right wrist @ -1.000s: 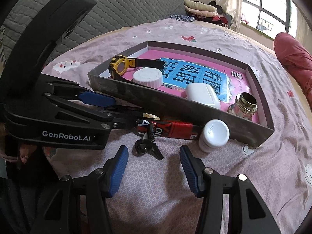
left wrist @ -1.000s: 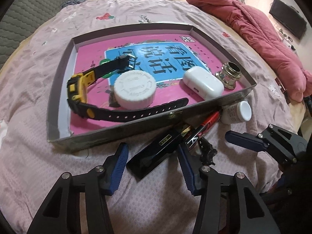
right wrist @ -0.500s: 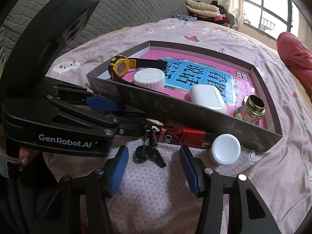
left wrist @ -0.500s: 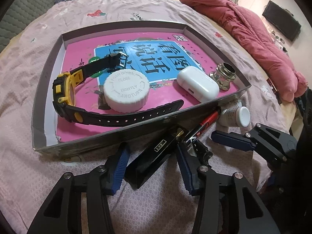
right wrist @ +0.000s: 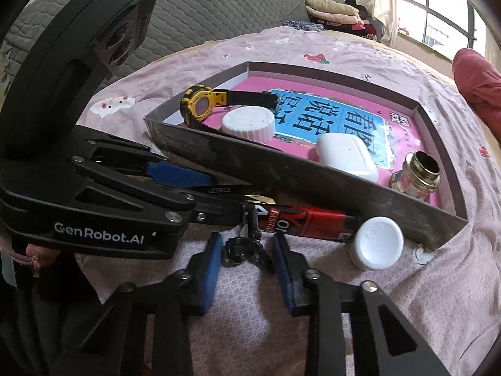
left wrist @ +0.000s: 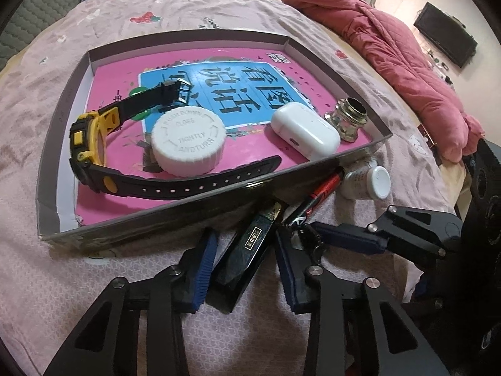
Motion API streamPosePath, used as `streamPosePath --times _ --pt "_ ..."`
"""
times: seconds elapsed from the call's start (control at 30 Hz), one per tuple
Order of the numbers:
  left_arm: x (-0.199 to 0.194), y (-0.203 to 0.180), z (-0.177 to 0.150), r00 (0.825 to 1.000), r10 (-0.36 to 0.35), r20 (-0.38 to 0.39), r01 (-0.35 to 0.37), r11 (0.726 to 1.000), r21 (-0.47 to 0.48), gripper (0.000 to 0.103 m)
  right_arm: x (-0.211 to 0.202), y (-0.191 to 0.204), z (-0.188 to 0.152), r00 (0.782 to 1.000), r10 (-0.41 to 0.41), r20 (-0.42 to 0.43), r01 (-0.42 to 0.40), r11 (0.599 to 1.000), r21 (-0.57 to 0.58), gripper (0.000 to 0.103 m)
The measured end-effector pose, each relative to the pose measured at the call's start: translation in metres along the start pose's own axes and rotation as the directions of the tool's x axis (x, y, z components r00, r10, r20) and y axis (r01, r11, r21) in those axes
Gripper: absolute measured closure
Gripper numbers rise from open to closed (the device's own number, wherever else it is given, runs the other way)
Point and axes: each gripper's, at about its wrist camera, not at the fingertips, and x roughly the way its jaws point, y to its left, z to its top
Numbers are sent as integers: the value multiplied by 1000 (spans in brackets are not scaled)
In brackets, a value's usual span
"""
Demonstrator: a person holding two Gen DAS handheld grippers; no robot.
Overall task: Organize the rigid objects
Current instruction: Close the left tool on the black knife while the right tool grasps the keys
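A shallow grey tray (left wrist: 219, 195) on the bed holds a yellow-black watch (left wrist: 87, 144), a white cap (left wrist: 188, 144), a white earbud case (left wrist: 305, 133) and a metal fitting (left wrist: 347, 120). In front of its wall lie a flat black case (left wrist: 247, 250), a red marker (left wrist: 322, 188) and a white bottle (left wrist: 366, 183). My left gripper (left wrist: 244, 235) straddles the black case; its jaws are closing, slim gaps left. My right gripper (right wrist: 246, 239) is closing on a small black clip (right wrist: 241, 249), its pads against both sides.
The pink bedspread (left wrist: 47, 266) stretches around the tray. A red quilt (left wrist: 391, 47) is bunched at the far right, a grey quilted headboard (right wrist: 219, 6) at the back. The left gripper body (right wrist: 94, 203) crowds the right gripper's left side.
Both pairs of jaws have narrowed: the left around the black case, the right onto the small black clip. The hands have hardly shifted.
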Motion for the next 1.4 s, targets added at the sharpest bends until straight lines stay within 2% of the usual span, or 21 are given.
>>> streamPosePath --times 0.4,0.8,1.4 --pt "-2 -5 -3 1000 10 -4 -10 1000 8 72 -5 -6 -1 1000 0 -10 1 1000 24 73" --pt "-14 -5 -16 1000 8 16 -7 999 -41 79 -17 -21 1 1000 -1 18 0 996 85 73" --pt "-43 -7 -24 996 66 63 -59 993 -100 80 -34 -21 4 997 6 81 -13 996 93 73"
